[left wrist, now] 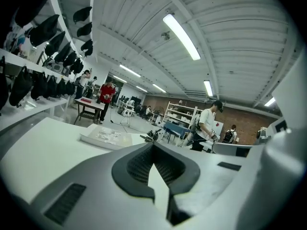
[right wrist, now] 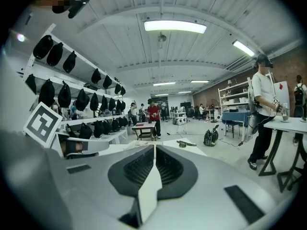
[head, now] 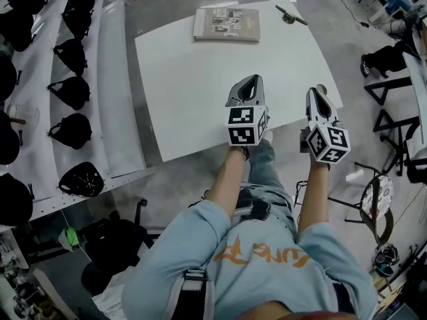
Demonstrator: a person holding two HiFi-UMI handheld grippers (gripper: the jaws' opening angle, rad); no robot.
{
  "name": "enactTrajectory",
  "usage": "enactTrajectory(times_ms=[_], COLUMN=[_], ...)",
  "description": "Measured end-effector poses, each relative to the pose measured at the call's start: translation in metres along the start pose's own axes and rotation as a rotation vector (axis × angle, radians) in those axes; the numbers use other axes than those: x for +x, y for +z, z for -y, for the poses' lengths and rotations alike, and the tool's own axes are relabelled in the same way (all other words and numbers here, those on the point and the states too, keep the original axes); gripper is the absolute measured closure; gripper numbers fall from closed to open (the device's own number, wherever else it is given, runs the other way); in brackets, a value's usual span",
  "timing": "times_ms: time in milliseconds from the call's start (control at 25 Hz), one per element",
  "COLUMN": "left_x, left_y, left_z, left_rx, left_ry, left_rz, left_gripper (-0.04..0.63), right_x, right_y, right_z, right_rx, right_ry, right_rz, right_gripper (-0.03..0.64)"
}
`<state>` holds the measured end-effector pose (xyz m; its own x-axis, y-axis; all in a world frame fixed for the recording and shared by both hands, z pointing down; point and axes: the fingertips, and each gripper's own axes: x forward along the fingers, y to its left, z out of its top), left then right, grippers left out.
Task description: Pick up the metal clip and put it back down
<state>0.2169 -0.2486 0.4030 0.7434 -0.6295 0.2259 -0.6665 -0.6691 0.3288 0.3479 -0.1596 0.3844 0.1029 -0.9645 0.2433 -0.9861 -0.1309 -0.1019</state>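
left gripper [head: 249,84], right gripper [head: 318,92]: jaws were pressed together, empty | metal clip [head: 291,15] lay at surface [head: 200,85] far-right corner | I judged it light, stiff, slippery; pinch its body

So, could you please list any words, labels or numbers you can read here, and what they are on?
Nothing reads clearly.
Booklet: print too small.
Shirt: orange lettering, upside down, not legible.
Marker cubes: square patterns only, no words.

The dark item [head: 291,15] at the far edge of the table [head: 200,99] is too small to identify. Print on the booklet [head: 227,24] is illegible.
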Motion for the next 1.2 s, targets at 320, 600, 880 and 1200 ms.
enactTrajectory(times_ms=[320,600,880,1200], left_x=[0.039,0.098,0.162,0.213], left_y=[-0.007,-0.029,-0.045,-0.060], left_z=[-0.019,-0.012,0.003,-0.004], left_rx=[-0.005,-0.042,-0.059,-0.099], left_ry=[0.069,0.080,0.089,0.158], left_rz=[-0.039,-0.099,-0.146,-0.176], left_gripper=[0.586,0.586,0.586,0.586], right_x=[0.065,0.102,0.142,0.197], right_y=[-0.008,-0.025,-0.033,-0.042], right_z=[0.015,0.061,0.113,0.147], right_rx=[0.044,0.050,0.052,0.003], right_ry=[0.085,0.082,0.093,0.163], right_rz=[-0.028,-0.094,-0.124,-0.166], right_gripper=[0.583,0.583,0.583,0.583])
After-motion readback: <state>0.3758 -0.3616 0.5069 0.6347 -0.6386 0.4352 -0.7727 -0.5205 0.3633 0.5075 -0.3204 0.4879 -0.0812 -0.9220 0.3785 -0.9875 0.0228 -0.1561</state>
